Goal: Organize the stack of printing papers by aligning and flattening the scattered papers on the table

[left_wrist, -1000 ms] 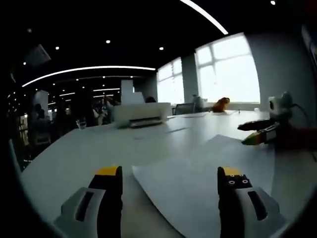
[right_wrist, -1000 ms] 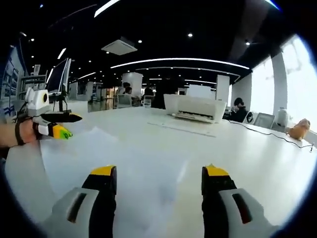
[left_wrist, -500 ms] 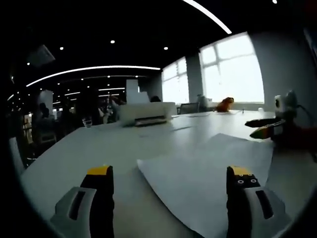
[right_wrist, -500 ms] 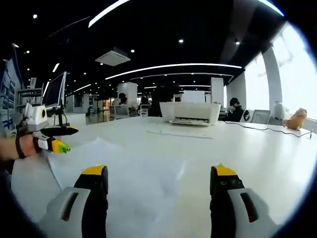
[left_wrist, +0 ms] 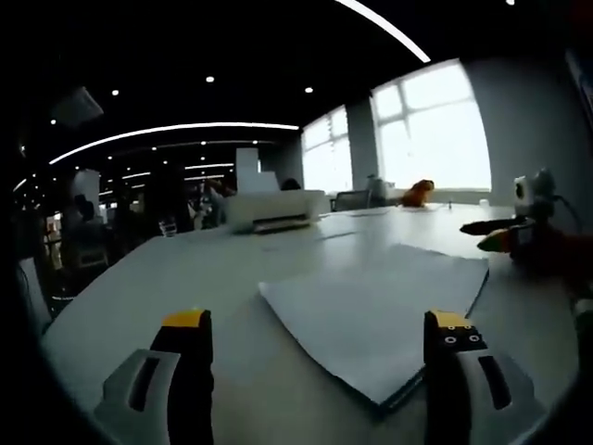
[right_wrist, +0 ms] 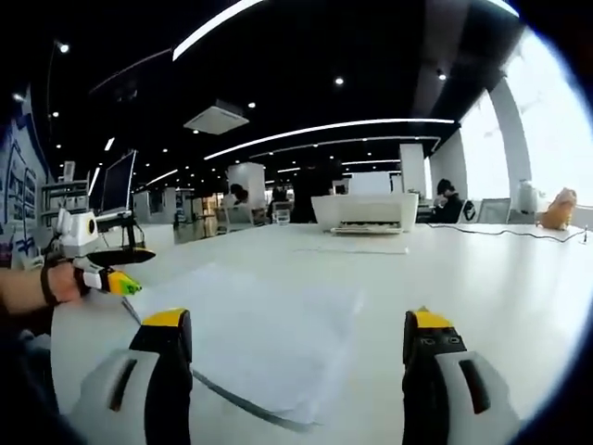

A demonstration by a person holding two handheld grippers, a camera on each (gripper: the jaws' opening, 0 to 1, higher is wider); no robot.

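**Paper stack flat on desk, both tools spread and holding nothing**

Stack of papers lies flat on the white desk, between my two tools. In the left gripper view its near corner points toward me, just ahead of the left tool, more on the right jaw's side. In the right gripper view the same stack sits ahead of the right tool, closer to its left jaw, w/ a dark edge line along the near side. Edges look fairly square from here; can't tell if inner sheets are skewed.

Tool state: left jaws wide apart, nothing btwn them. Right jaws same, wide apart, empty. Each tool also shows at the far side of the other's view, low over the desk beside the stack.

Handling, my guess: light, thin, floppy sheets, slick on this smooth desk, so the top ones will prob slide off if pushed from above only. Edges crease easily. I'd work the two opposite side edges, one tool per side, squeezing inward, then press flat on top.

Containers: none I can make out. A printer stands well back on the desk; whether its tray holds paper, can't tell.
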